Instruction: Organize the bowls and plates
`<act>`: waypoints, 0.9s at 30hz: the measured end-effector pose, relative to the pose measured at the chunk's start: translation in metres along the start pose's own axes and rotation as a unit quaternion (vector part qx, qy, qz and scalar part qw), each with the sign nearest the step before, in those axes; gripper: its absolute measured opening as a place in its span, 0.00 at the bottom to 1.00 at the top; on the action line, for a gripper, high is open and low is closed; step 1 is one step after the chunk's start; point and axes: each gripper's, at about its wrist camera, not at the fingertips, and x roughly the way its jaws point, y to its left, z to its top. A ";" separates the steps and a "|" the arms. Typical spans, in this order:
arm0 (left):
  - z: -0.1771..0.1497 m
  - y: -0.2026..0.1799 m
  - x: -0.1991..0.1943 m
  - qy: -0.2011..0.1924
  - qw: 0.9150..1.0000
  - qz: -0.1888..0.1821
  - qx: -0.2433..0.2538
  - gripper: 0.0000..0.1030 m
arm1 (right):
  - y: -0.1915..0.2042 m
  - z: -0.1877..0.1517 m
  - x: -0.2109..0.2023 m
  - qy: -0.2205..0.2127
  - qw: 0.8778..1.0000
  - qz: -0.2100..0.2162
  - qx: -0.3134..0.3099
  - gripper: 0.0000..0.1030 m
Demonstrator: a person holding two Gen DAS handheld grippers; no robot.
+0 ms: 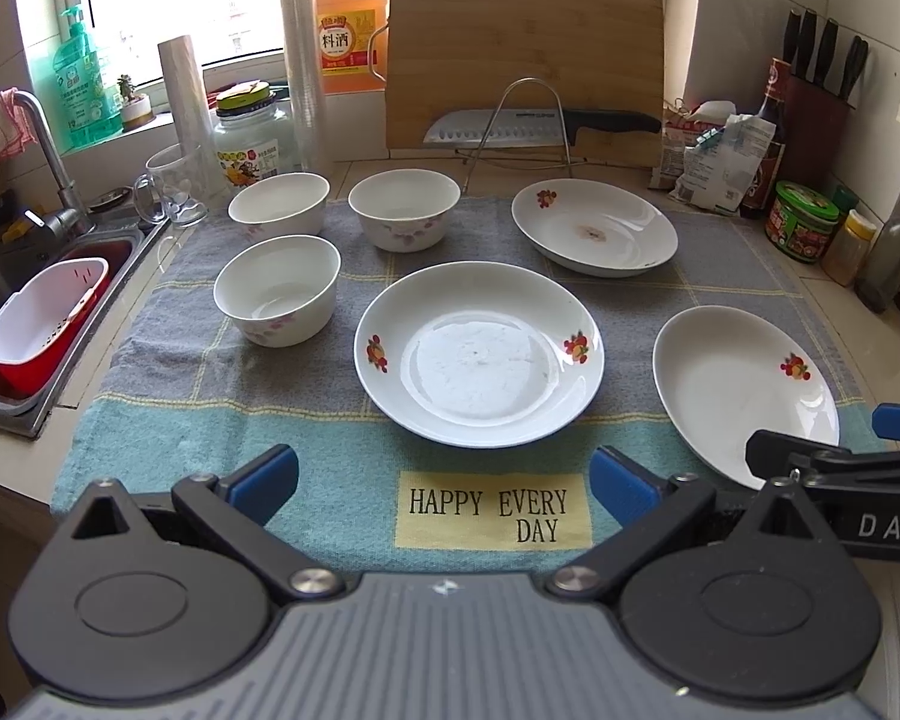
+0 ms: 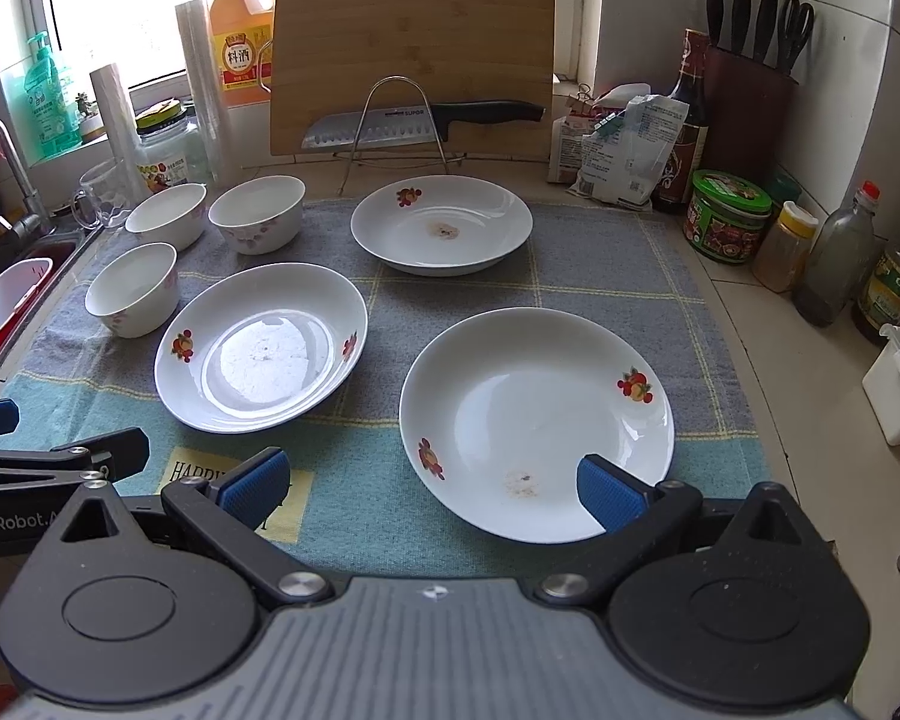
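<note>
Three white plates with fruit prints lie apart on a grey-and-teal cloth: a middle plate [image 1: 479, 354] [image 2: 261, 347], a far plate [image 1: 594, 227] [image 2: 441, 223] and a near right plate [image 1: 744, 387] [image 2: 535, 420]. Three white bowls stand at the left: a near bowl [image 1: 277, 291] [image 2: 132, 289], a back left bowl [image 1: 279, 204] [image 2: 167, 216] and a back bowl [image 1: 404, 210] [image 2: 257, 213]. My left gripper [image 1: 444, 480] is open and empty, just short of the middle plate. My right gripper [image 2: 429, 483] is open and empty, its right finger over the near right plate's front rim.
A sink [image 1: 27, 276] with a red-and-white basket [image 1: 45, 324] lies left of the cloth. A glass mug [image 1: 174, 186], jar and bottles stand behind the bowls. A cutting board [image 1: 525, 60] and knife on a rack stand at the back. Condiment bottles [image 2: 834, 264] line the right side.
</note>
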 end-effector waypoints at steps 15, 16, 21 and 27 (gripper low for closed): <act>0.003 0.004 0.001 0.000 1.000 -0.008 -0.001 0.99 | 0.006 0.001 -0.002 -0.001 1.000 -0.007 -0.001 1.00; 0.003 0.004 0.002 0.000 1.000 -0.008 0.000 0.99 | 0.006 0.001 -0.003 -0.001 1.000 -0.008 -0.001 1.00; 0.004 0.006 0.003 0.001 1.000 -0.013 0.002 0.99 | 0.007 0.001 -0.003 0.001 1.000 -0.013 0.001 1.00; 0.005 0.009 0.004 0.001 1.000 -0.019 0.005 0.99 | 0.009 0.002 -0.003 0.000 1.000 -0.019 0.003 1.00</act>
